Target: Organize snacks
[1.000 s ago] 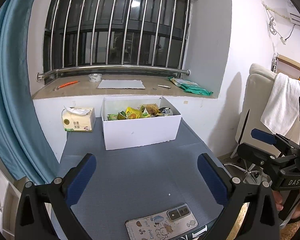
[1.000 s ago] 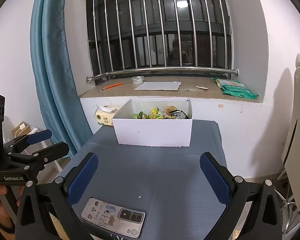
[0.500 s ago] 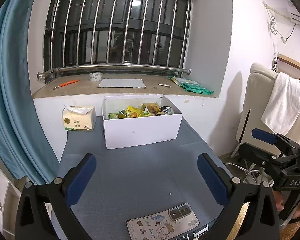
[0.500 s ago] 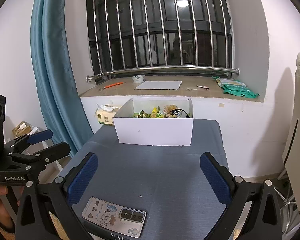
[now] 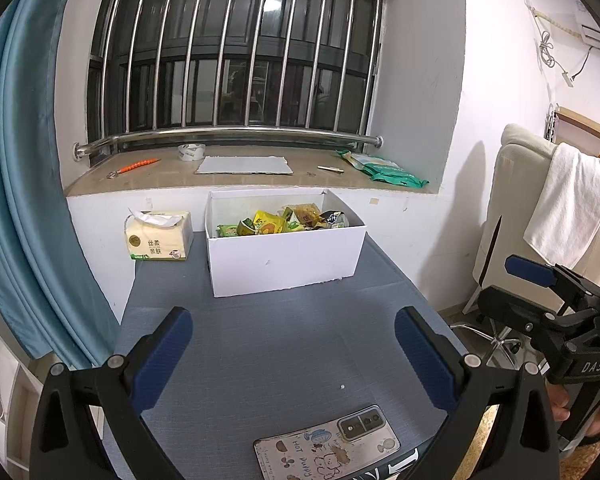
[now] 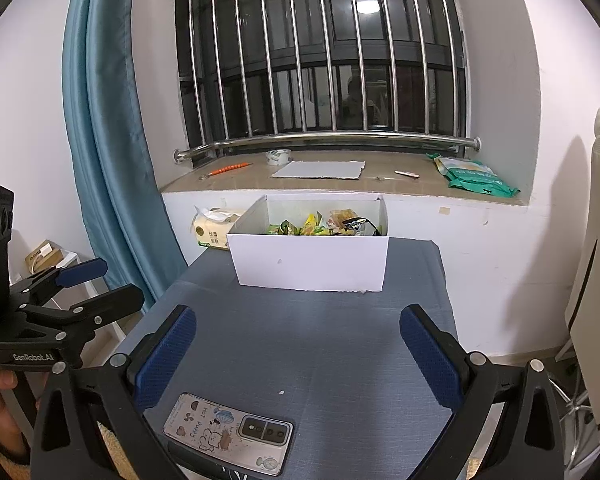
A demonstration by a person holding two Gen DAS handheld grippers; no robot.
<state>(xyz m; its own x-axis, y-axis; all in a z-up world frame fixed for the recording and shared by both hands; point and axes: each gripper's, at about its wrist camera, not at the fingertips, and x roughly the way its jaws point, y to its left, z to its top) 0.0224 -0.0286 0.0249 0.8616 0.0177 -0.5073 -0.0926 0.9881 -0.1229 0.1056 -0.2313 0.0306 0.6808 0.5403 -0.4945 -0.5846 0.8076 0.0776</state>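
A white open box stands at the far end of the grey-blue table, holding several snack packets in yellow, green and dark wrappers. It shows in the right wrist view too, with the snacks inside. My left gripper is open and empty, low over the near table, well short of the box. My right gripper is open and empty, likewise held back from the box. Each gripper shows at the edge of the other's view.
A phone in a cartoon case lies at the table's near edge, also in the right wrist view. A tissue pack sits left of the box. The windowsill holds tape, paper and a green bag. A chair with a towel stands right.
Both views have shifted only slightly; the grippers stay open and nothing on the table has moved.
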